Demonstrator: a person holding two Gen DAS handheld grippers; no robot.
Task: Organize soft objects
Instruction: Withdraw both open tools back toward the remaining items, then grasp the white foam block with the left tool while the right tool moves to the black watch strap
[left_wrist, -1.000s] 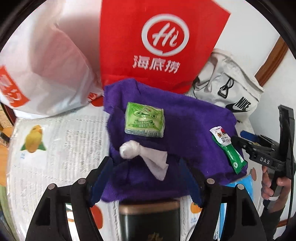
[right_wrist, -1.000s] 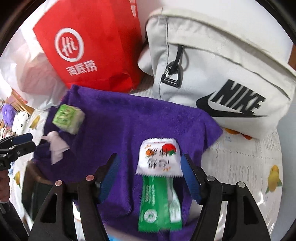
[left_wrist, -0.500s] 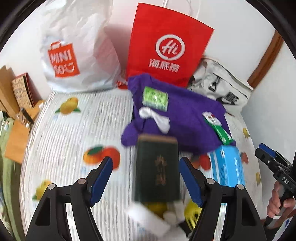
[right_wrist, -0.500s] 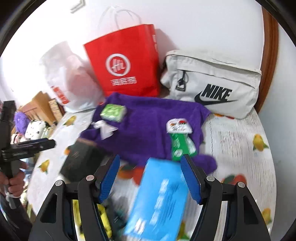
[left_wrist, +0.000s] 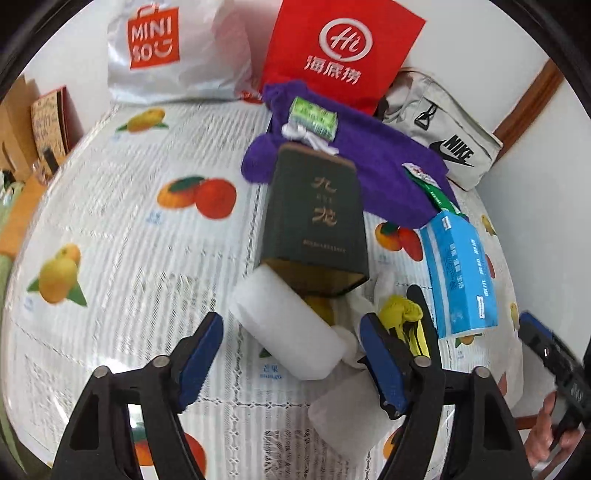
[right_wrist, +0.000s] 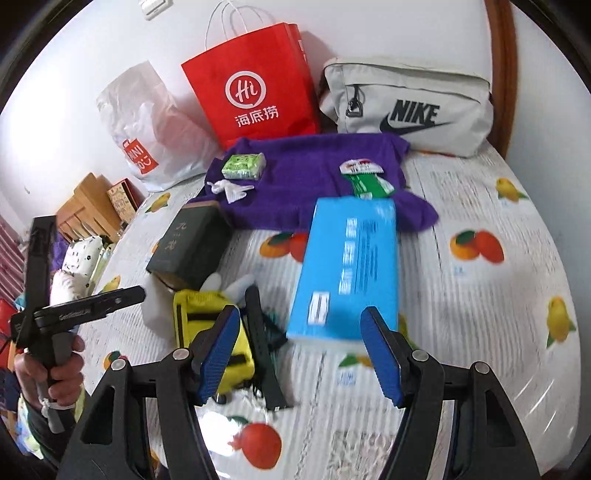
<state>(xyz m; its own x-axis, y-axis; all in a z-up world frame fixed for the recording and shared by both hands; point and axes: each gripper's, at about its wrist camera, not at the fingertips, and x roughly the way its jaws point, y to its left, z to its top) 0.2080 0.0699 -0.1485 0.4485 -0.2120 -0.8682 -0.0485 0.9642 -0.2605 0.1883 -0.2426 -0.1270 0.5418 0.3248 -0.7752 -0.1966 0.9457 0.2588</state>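
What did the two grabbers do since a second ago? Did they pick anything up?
Both pulled back from the purple towel. The left gripper, jaws just opening wider, and the right gripper hold nothing. The green tissue pack and snack packets stayed on the towel.

Both wrist cams look steeply down, prob. mid-range, at table; both share purple towel.

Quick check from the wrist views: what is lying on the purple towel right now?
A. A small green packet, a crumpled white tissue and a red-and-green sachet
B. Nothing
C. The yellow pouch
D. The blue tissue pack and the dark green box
A: the small green packet, crumpled white tissue and red-and-green sachet all rest on the purple towel.
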